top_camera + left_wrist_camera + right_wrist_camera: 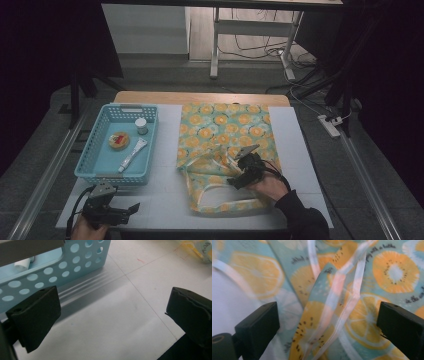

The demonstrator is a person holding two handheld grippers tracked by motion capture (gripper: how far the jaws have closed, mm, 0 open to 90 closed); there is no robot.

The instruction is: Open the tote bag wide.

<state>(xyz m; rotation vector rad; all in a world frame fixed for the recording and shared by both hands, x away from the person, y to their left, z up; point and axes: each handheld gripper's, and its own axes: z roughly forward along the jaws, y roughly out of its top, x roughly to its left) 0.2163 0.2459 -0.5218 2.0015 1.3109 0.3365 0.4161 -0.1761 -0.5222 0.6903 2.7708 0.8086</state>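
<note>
We see a thin printed cloth bag [227, 135] with pale, slightly sheer ribbon-like handles [337, 302], a perforated, smooth blue plastic basket [95, 155], matt white sheet covering on the counter [165, 200], a bare wood edge at its far side, and matt black fingers [35, 315].

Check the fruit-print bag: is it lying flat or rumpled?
Partly rumpled. The fruit-print bag lies flat at its far end, but its near end is bunched and folded, handles loose, by the open right gripper.
</note>
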